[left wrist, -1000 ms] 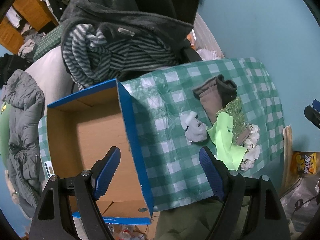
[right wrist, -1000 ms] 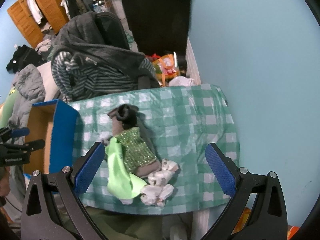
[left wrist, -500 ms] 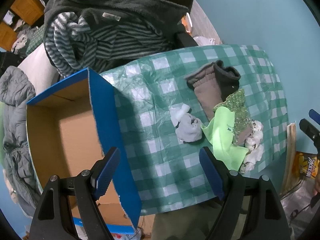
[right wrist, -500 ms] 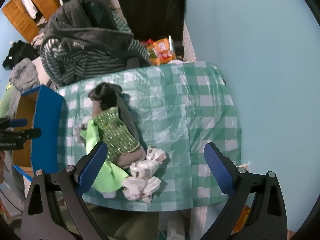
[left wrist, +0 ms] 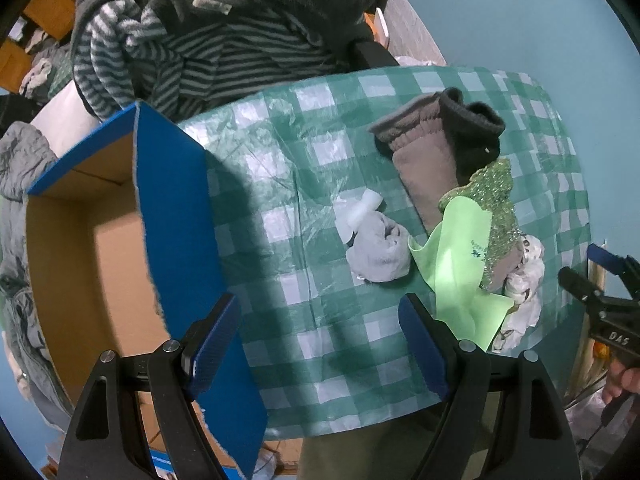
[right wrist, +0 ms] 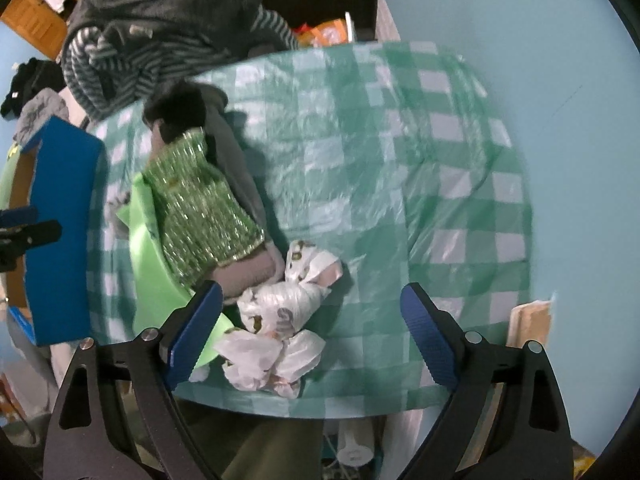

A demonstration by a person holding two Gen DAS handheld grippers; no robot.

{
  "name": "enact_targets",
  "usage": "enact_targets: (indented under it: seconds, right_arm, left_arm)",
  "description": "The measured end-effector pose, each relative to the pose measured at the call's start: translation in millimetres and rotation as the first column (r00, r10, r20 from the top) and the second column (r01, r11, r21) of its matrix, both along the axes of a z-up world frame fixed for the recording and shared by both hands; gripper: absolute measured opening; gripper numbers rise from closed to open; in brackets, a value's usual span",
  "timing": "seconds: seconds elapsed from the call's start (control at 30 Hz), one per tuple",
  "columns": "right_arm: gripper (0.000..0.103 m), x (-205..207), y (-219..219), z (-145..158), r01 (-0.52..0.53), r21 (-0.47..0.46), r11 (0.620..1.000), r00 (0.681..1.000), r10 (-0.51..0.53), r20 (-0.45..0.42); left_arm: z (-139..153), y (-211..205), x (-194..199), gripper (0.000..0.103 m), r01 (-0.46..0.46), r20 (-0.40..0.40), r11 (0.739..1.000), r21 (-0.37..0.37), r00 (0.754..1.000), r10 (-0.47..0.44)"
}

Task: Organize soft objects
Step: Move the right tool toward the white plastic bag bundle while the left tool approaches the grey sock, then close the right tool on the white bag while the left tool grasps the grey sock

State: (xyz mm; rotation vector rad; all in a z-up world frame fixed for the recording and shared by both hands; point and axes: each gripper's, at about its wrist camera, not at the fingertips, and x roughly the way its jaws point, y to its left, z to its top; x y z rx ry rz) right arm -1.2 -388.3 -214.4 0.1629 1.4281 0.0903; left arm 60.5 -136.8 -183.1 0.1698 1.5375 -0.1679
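Observation:
A pile of soft things lies on the green checked tablecloth [left wrist: 320, 128]: a grey-brown folded cloth [left wrist: 428, 156], a glittery green cloth [right wrist: 200, 208], a lime green sheet [left wrist: 460, 264], a pale grey bundle [left wrist: 380, 248] and a white patterned bundle [right wrist: 280, 308]. An open blue cardboard box [left wrist: 176, 216] stands at the left. My left gripper [left wrist: 320, 344] is open and empty, above the cloth between box and pile. My right gripper [right wrist: 312, 332] is open and empty, just above the white patterned bundle.
A chair heaped with striped and dark clothes [left wrist: 208, 28] stands behind the table. A light blue wall [right wrist: 520, 40] runs along the right side. The table's near edge [left wrist: 360, 416] is just below my left gripper. Wooden furniture [right wrist: 48, 20] stands far left.
Both grippers have moved forward and down toward the table. The left one shifted right, away from the box; the right one closed in on the white bundle. Both stay open.

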Motion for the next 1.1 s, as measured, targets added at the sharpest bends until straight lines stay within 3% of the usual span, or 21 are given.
enact_targets:
  seconds: [0.3, 0.4, 0.53, 0.93, 1.1]
  right_arm:
    - [0.081, -1.8, 0.4, -34.0, 0.016, 0.055, 0.998, 0.998, -0.012, -0.066]
    - [0.073, -2.2, 2.8, -44.8, 0.000, 0.064, 0.998, 0.996, 0.005, -0.091]
    - [0.051, -0.9, 0.7, -48.4, 0.001, 0.122, 0.992, 0.996, 0.010, -0.093]
    - [0.047, 26.3, -19.7, -37.8, -0.001, 0.097, 0.995, 0.998, 0.007, -0.058]
    - [0.047, 46.2, -26.4, -38.9, -0.015, 0.047, 0.999, 0.999, 0.017, -0.040]
  left_arm:
    - [-19.0, -3.3, 0.6, 0.082, -0.015, -0.026, 1.000, -0.004, 1.000, 0.014]
    - [-22.2, -4.8, 1.3, 0.082, -0.016, -0.033, 1.000, -0.004, 0.999, 0.016]
    - [-25.6, -5.4, 1.9, 0.082, -0.021, -0.037, 1.000, 0.002, 0.999, 0.021]
    - [-31.7, -10.7, 8.0, 0.082, -0.029, -0.041, 1.000, 0.007, 0.999, 0.029]
    - [-34.3, -10.5, 12.1, 0.082, -0.033, -0.044, 0.999, 0.012, 0.998, 0.033]
